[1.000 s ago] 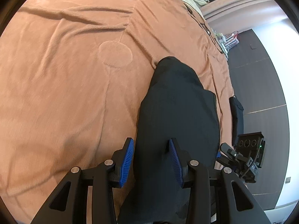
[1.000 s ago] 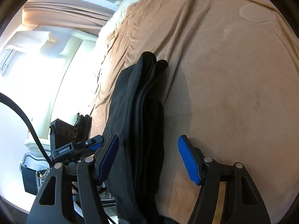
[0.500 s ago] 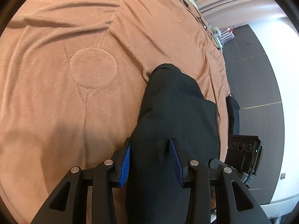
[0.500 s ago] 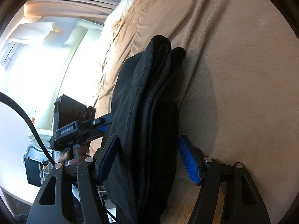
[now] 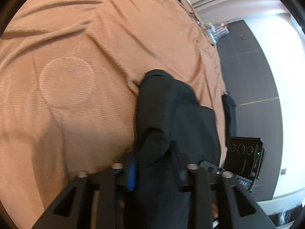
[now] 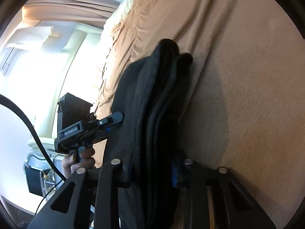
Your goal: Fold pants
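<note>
Black folded pants (image 5: 171, 118) on the tan blanket (image 5: 76, 95) have just been pinched by the closing left gripper (image 5: 155, 168) and right gripper (image 6: 150, 173).

Pants (image 5: 171, 118) lying on the blanket (image 5: 76, 76), near its edge, floor (image 5: 247, 66) beyond to the right

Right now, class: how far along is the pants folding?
Done: the black pants lie on the tan blanket already layered into a narrow stack. In hand: left gripper and right gripper have just been closing and now pinch its near end. Left: probably the final fold.
</note>
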